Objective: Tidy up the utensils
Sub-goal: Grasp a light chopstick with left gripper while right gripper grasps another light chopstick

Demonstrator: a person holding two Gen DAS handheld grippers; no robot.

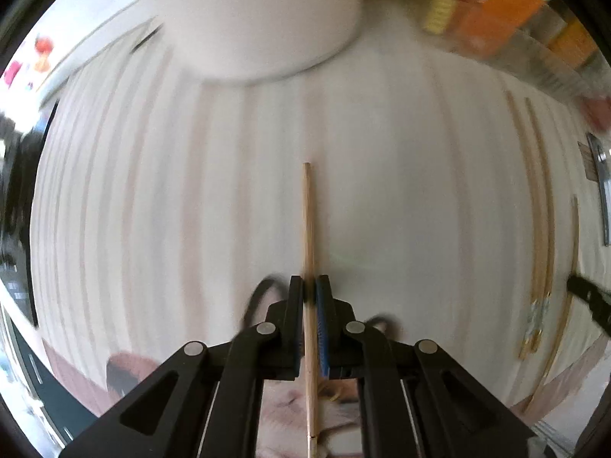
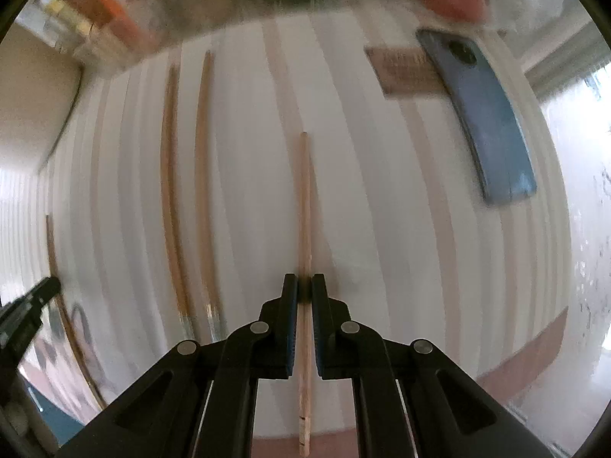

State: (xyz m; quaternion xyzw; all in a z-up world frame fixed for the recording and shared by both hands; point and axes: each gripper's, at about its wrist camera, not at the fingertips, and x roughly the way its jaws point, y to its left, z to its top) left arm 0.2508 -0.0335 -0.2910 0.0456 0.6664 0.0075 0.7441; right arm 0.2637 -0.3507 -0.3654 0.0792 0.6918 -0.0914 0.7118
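Note:
My left gripper (image 1: 309, 286) is shut on a wooden chopstick (image 1: 307, 221) that points forward above the striped cloth. A white cylindrical holder (image 1: 259, 19) stands ahead of it at the far edge. My right gripper (image 2: 304, 286) is shut on another wooden chopstick (image 2: 304, 198), also held lengthwise over the cloth. Two loose chopsticks (image 2: 187, 191) lie side by side on the cloth left of the right gripper; they also show in the left wrist view (image 1: 538, 229) at the right. A further chopstick (image 2: 57, 286) lies at the far left of the right wrist view, beside the left gripper's tip.
A blue phone (image 2: 492, 122) lies at the right of the cloth beside a brown card (image 2: 404, 70). Orange and yellow packages (image 1: 488, 11) stand at the back. The striped cloth (image 1: 152, 191) covers the table, whose edge shows near me.

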